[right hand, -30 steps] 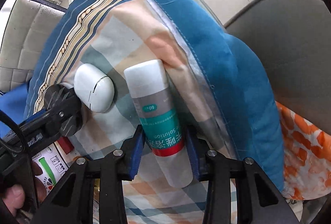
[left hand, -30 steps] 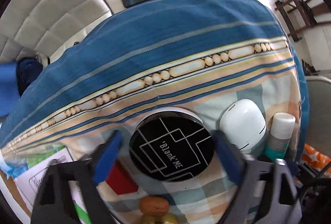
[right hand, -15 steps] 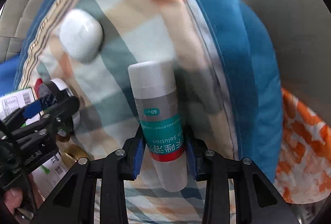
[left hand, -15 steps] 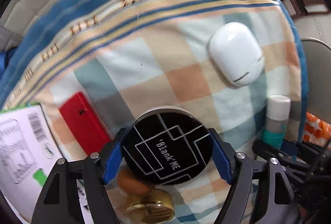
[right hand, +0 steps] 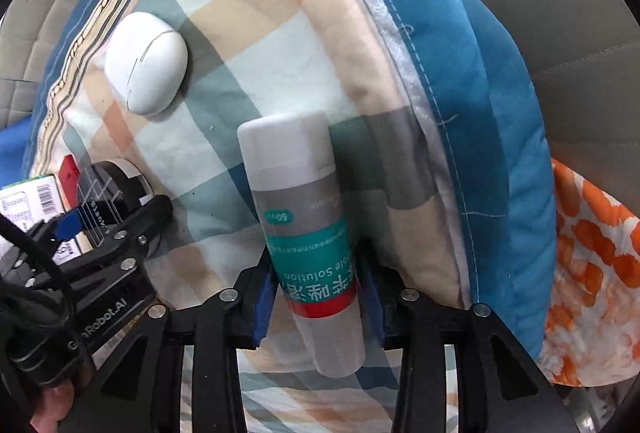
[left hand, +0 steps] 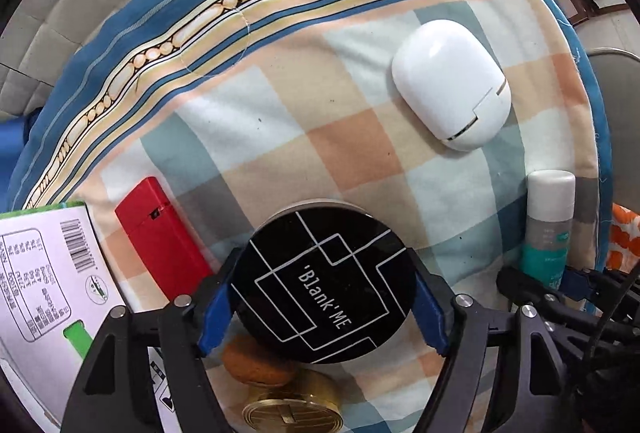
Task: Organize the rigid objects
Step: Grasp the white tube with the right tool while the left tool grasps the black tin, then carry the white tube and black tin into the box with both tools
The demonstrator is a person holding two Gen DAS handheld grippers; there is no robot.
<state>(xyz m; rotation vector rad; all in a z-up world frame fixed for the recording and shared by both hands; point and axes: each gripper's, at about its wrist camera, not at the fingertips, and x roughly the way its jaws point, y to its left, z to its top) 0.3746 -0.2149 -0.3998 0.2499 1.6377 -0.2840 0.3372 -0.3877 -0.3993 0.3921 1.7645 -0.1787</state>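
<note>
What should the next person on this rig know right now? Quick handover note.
Left tool: shut on the round black tin.
Right tool: shut on the bottle, near the cloth's right edge.
Loose on the cloth: white case, red box, brown nut and gold coin beside the tin.
Done: both grips made.
Left: place both, then sort the rest.
</note>
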